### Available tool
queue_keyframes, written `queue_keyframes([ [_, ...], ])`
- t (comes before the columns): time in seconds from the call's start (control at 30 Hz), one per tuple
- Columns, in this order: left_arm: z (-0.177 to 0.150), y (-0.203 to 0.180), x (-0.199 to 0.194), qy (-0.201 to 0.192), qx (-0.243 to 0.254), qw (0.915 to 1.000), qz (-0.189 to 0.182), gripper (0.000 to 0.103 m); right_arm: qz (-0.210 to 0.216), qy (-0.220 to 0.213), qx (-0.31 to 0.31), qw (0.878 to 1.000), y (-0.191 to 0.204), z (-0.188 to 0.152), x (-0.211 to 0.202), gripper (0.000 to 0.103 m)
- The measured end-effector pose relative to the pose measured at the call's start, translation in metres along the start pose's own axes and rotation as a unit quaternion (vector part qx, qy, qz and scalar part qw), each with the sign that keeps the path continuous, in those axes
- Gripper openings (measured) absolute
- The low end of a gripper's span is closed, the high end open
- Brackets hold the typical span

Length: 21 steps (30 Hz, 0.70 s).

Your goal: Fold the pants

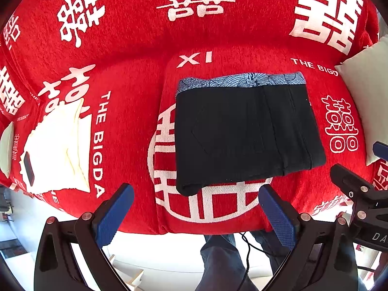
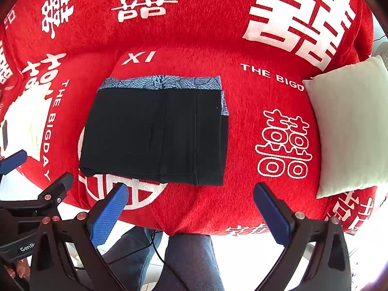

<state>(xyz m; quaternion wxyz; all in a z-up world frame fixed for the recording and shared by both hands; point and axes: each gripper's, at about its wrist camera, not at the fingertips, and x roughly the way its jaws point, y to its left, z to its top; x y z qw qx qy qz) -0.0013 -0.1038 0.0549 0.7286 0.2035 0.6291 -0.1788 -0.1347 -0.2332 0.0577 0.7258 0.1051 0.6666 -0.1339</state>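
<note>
Black pants [image 1: 245, 133] lie folded into a flat rectangle on the red sofa seat, on top of a blue patterned folded cloth [image 1: 240, 81] whose far edge shows. They also show in the right wrist view [image 2: 155, 133]. My left gripper [image 1: 196, 194] is open and empty, held just in front of the pants' near edge. My right gripper [image 2: 191, 194] is open and empty, held in front of the pants' near right corner. Neither touches the pants.
A red sofa cover [image 1: 126, 36] with white characters lies under everything. A folded white cloth with a dark phone [image 1: 28, 169] lies at the left. A white cushion [image 2: 349, 131] leans at the right. The person's legs [image 2: 191, 262] and a cable stand below the sofa's front edge.
</note>
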Motion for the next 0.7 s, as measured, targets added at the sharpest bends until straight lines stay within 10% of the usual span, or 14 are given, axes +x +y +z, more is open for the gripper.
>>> queue_keyframes([
  [0.7,0.0045,0.0074,0.0022,-0.01,-0.009,0.9999,0.002,0.103,0.0,0.007,0.01,1.0,-0.0038,0.0024,0.0052,0.103],
])
